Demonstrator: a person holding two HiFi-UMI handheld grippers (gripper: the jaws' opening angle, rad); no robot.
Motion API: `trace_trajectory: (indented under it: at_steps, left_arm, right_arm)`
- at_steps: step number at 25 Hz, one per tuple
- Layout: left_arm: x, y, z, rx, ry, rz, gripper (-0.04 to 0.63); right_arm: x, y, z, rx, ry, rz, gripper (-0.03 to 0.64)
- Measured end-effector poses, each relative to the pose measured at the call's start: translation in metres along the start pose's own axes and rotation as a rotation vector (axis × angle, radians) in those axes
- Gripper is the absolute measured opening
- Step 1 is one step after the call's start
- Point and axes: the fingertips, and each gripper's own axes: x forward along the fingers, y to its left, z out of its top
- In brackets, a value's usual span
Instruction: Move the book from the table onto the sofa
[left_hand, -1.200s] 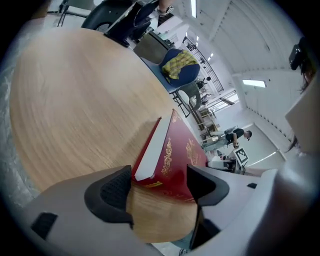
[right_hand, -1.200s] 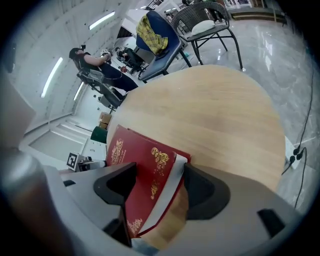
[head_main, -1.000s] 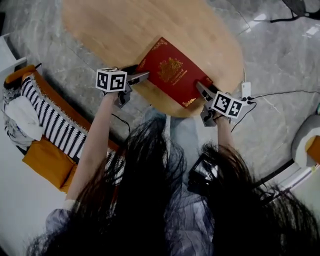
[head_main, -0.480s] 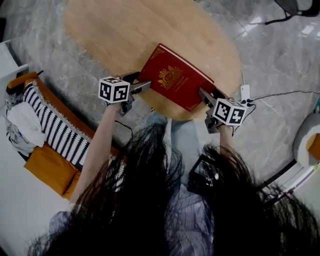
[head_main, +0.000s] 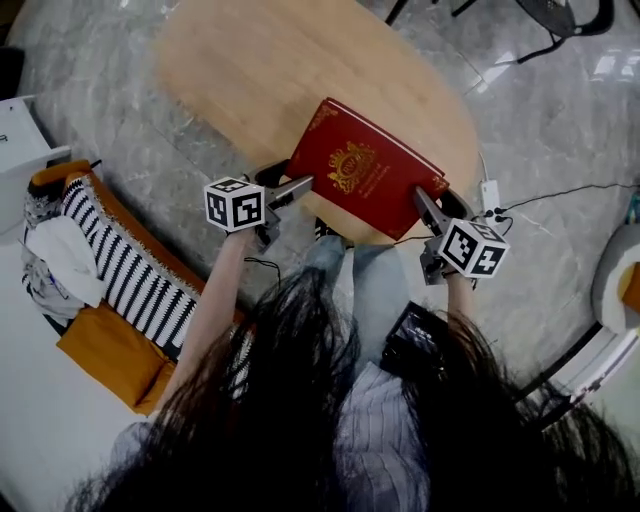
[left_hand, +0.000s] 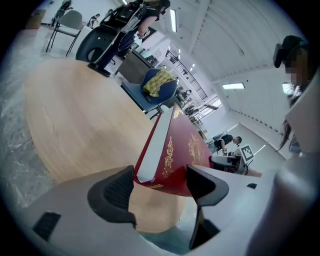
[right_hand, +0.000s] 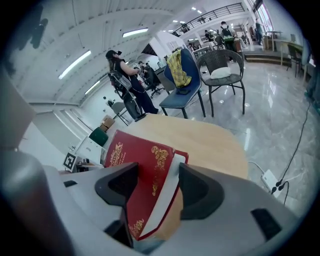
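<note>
Left gripper (head_main: 298, 186), right gripper (head_main: 424, 201) clamp book (head_main: 366, 170) — tilted.

Dim head view; bright, fisheye-warped gripper views.

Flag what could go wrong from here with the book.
1. The left gripper and right gripper each clamp only a corner of the book, so it could twist or slip out mid-carry.
2. The sofa already holds a striped cloth and a white cloth; the book may land tilted and slide off.
</note>
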Motion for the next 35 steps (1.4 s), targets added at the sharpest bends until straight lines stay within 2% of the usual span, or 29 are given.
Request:
trace_trajectory:
  at_steps: [6, 17, 22, 28, 35]
  left_arm:
    - [-0.049, -0.034, 0.018, 0.026, -0.071, -0.029, 0.337]
    - [-0.123, -0.093, 0.046, 0.14, -0.161, -0.035, 0.337]
    - [-0.153, -0.113, 0.042, 0.129, -0.223, -0.057, 0.337]
    - [-0.171, -0.136, 0.025, 0.111, -0.221, -0.09, 0.333]
    - [-0.191, -0.144, 0.009, 0.073, -0.256, -0.11, 0.318]
  right_arm:
    - [-0.042, 0.049, 0.017, -0.032, -0.076, -0.004, 0.268]
    - [-0.105, 0.112, 0.027, -0.047, -0.193, 0.023, 0.264]
    - [-0.134, 0.139, 0.028, -0.069, -0.246, 0.019, 0.262]
    - [-0.166, 0.152, 0.022, -0.091, -0.269, 0.006, 0.259]
    - [-0.18, 0.162, 0.013, -0.093, -0.28, 0.018, 0.256]
